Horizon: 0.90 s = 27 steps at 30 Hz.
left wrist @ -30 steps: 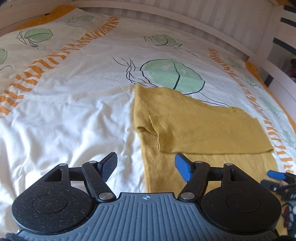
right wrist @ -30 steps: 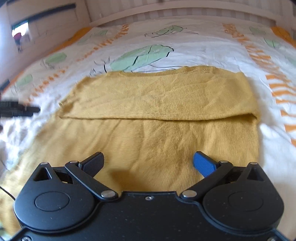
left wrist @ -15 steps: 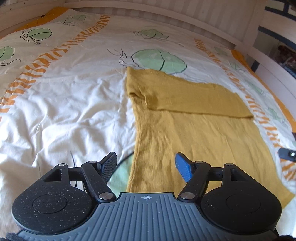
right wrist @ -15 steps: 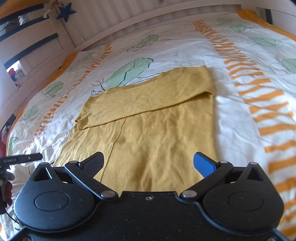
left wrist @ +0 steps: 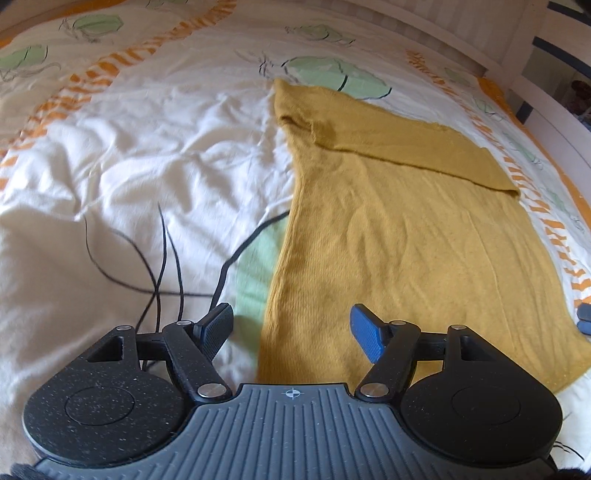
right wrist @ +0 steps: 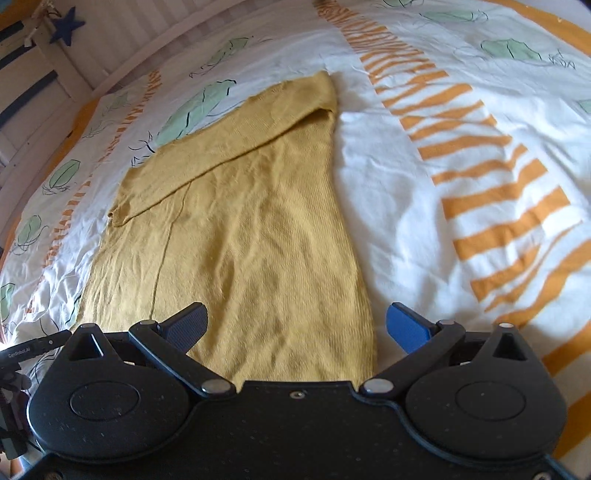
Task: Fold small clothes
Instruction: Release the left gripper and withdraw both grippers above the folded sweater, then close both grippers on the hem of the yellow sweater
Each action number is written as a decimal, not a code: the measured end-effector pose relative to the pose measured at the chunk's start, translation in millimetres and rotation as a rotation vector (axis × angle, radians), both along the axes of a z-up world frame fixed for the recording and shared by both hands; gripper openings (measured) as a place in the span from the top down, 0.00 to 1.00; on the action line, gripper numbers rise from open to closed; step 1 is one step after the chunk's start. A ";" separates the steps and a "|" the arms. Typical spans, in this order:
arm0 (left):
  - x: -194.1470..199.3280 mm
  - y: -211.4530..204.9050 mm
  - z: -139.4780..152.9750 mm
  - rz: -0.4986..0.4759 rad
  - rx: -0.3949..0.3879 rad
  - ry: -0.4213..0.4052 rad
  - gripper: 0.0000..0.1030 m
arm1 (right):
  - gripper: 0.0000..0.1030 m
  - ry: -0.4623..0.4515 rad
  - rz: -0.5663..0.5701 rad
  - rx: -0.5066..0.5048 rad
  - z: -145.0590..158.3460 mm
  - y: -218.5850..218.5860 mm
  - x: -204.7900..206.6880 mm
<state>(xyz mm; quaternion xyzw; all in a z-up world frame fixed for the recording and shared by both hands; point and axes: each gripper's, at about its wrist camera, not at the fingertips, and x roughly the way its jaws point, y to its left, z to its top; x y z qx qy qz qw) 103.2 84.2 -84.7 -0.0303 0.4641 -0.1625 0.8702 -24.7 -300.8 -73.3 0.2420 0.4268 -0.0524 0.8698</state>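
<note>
On the bedspread (left wrist: 155, 155), mustard sweater (left wrist: 406, 236) lies flat, top folded.

One yellow top (left wrist: 406, 236) lies on one bed cover (left wrist: 129, 166); it is the only piece of clothing; two grippers are here, the left gripper (left wrist: 291, 326) and the right gripper (right wrist: 297, 325); each has two fingers, one black, one blue; one blue star (right wrist: 66, 29) hangs by the bed's far corner.
</note>
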 end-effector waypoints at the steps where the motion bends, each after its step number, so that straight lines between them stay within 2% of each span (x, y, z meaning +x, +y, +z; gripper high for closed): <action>1: -0.2 1.2 -2.9 0.002 -0.001 0.008 0.33 | 0.00 0.008 0.007 -0.008 -2.1 1.9 -0.9; 3: -2.8 1.7 -6.0 -0.005 0.000 0.003 0.30 | 0.00 0.027 0.028 -0.036 -5.7 7.1 -1.5; 7: -3.8 -3.6 -10.4 -0.041 0.001 0.005 0.16 | 0.00 0.061 0.061 -0.088 -12.9 14.6 0.8; 13: -5.2 -7.0 -15.7 -0.077 -0.014 0.000 0.01 | 0.00 0.054 0.078 -0.097 -19.2 15.0 -0.3; 19: -6.0 -14.9 -14.8 -0.111 0.039 0.028 0.01 | 0.00 0.043 0.083 -0.081 -21.3 13.2 -1.2; 27: -23.3 -13.5 -11.8 -0.141 -0.004 0.054 0.03 | 0.00 0.031 0.079 -0.069 -21.1 12.5 -3.0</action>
